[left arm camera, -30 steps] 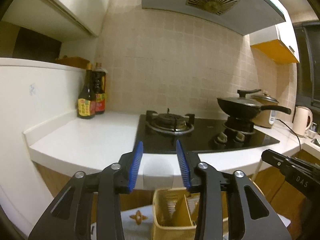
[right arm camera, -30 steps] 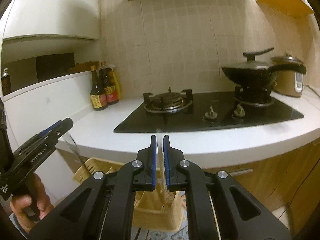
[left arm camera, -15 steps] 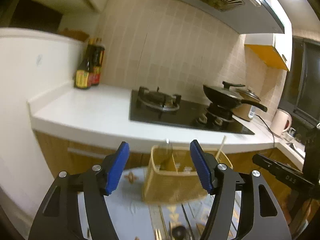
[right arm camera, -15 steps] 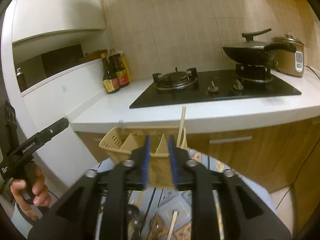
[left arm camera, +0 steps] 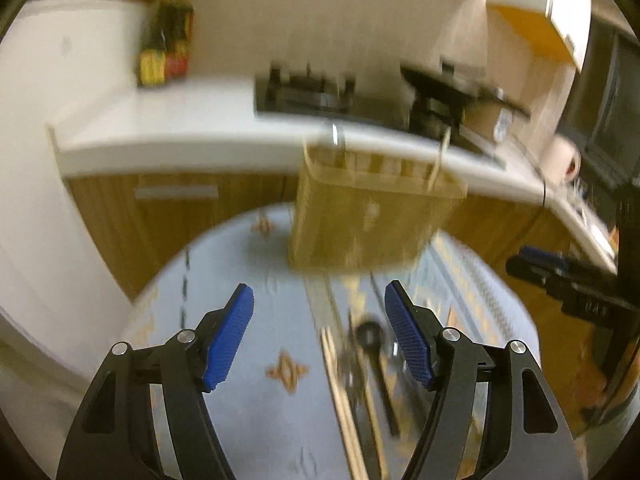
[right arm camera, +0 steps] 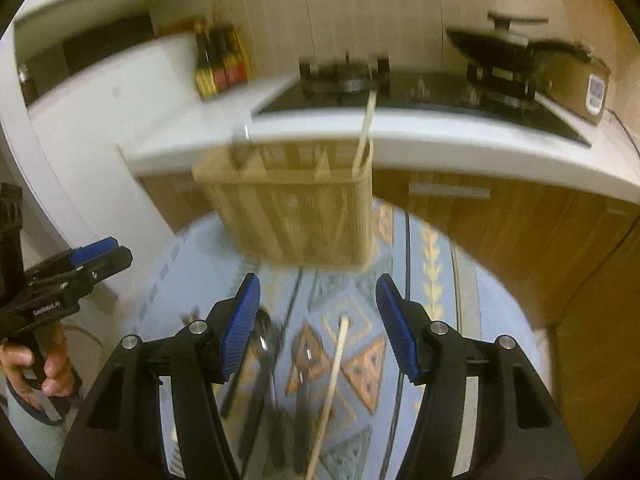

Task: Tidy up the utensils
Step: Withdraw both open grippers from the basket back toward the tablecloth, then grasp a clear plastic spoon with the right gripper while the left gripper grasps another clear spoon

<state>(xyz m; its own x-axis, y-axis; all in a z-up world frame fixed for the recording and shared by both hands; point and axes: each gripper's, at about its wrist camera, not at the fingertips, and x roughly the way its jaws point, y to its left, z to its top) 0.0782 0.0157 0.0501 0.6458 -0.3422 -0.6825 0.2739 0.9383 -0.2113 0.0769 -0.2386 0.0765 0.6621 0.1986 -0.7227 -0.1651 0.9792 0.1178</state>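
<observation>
A tan slatted utensil basket (left arm camera: 368, 216) with dividers stands at the far side of a round table with a blue patterned cloth (left arm camera: 248, 364); it also shows in the right wrist view (right arm camera: 296, 208). One wooden chopstick (right arm camera: 366, 128) stands in its right compartment. Loose utensils lie on the cloth in front of it: wooden chopsticks (left arm camera: 344, 396), a black spoon (left arm camera: 372, 344), a single chopstick (right arm camera: 330, 392) and dark spoons (right arm camera: 260, 364). My left gripper (left arm camera: 320, 336) is open and empty above them. My right gripper (right arm camera: 318, 326) is open and empty above the single chopstick. Both views are blurred.
Behind the table runs a white kitchen counter (right arm camera: 440, 136) with a black gas hob (right arm camera: 352, 84), a covered wok (right arm camera: 508, 44), a rice cooker (right arm camera: 580, 84) and sauce bottles (right arm camera: 220, 64). Wooden cabinet doors (right arm camera: 500, 224) are below. A white wall unit (left arm camera: 44, 184) stands at left.
Both grippers tilted down from the counter toward the table, so the basket and loose utensils came into view. The right gripper went from shut to open; the left opened wider.
</observation>
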